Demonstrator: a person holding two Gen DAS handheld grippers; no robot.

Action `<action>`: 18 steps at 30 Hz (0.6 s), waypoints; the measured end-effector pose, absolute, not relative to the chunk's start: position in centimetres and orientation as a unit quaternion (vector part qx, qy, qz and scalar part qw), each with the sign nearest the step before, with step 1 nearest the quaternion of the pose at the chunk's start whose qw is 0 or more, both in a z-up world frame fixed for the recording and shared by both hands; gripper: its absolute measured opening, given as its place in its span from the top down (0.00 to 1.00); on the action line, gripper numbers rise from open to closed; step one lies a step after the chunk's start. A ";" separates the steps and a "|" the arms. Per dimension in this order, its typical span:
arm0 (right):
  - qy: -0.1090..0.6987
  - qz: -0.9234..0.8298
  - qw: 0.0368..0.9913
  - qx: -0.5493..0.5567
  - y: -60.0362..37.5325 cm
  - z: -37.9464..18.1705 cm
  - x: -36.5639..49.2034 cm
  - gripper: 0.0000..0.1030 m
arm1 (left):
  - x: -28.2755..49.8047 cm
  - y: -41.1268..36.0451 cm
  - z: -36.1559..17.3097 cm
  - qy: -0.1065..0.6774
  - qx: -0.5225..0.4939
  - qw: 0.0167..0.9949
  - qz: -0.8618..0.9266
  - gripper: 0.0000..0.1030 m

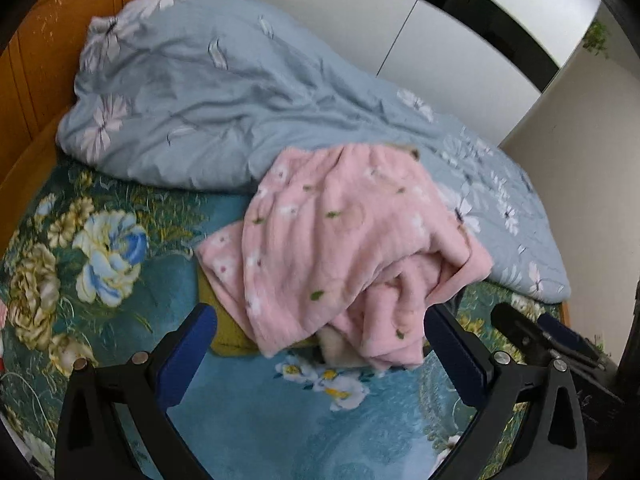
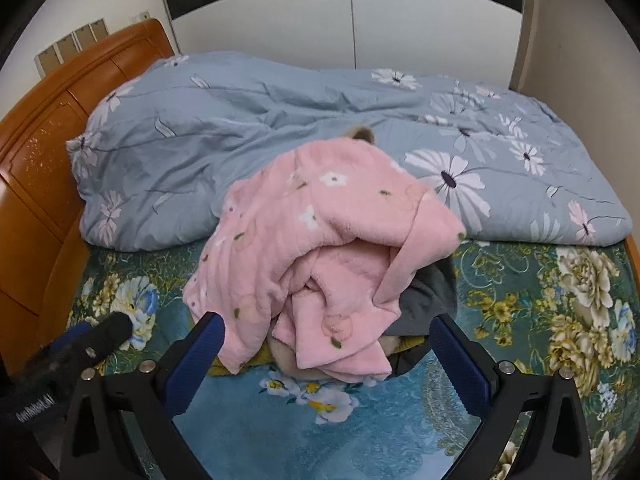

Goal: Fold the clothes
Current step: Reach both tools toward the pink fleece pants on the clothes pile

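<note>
A heap of clothes (image 2: 320, 248) lies on the bed (image 2: 520, 300), the quilt (image 2: 280, 120) behind it.

Soft even light, slight blur, fisheye-bent edges.

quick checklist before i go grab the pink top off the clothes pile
1. Left claw open and empty: ok.
2. Right claw open and empty: ok.
3. Pink top on top of the pile, nothing lying on it: ok.
4. Pink top spread flat for folding: not ok, it is crumpled.
5. Bare teal bedspread in front of the pile to lay it out: ok.
6. Pink top free of the grey garment under it: cannot tell.
</note>
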State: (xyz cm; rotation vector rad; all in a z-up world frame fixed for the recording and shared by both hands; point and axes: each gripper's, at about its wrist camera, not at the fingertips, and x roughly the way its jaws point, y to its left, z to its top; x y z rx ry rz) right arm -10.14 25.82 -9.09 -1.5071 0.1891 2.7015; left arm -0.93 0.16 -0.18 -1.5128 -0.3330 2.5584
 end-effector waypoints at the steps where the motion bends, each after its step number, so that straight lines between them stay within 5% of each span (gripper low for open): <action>1: 0.060 0.873 0.021 -0.484 25.9 -9.0 -10.1 0.00 | -1.2 0.2 -0.2 -0.106 -0.504 0.074 0.854 0.00; 18: 0.066 0.861 0.021 -0.504 25.6 -10.4 -12.0 0.00 | -3.1 0.6 -8.2 -0.131 -0.517 0.063 0.844 0.00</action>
